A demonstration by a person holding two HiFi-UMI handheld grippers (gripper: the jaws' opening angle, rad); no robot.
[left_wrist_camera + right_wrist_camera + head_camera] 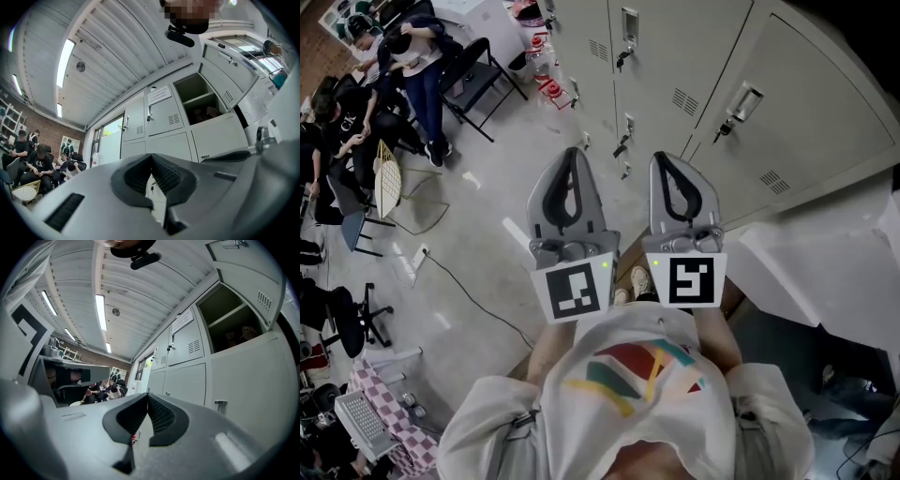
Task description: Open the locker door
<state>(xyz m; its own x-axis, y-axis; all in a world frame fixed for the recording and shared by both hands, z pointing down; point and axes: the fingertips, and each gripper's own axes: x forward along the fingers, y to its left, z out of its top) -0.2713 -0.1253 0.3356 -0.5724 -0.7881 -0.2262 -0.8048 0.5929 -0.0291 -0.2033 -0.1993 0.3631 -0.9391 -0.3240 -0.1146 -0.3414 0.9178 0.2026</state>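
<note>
Standing along the wall ahead, the bank of grey metal lockers (675, 56) is the biggest thing here and will not shift. A closed locker door (806, 103) on it looks like thin sheet steel: probably light and stiff, swinging on side hinges, more likely to rattle than resist. One upper compartment (199, 96) already stands open. The best hold, I judge, is the small latch handle (741, 101), with what looks like a key (719, 131) hanging beneath it; it is slick metal that needs a firm pinch. The left claw (574, 155) and right claw (662, 159) are both closed tight on nothing, side by side, short of the lockers. Underfoot is bare grey floor (487, 216), with seated people (412, 52) well off to the left and a cable (469, 291) trailing.
</note>
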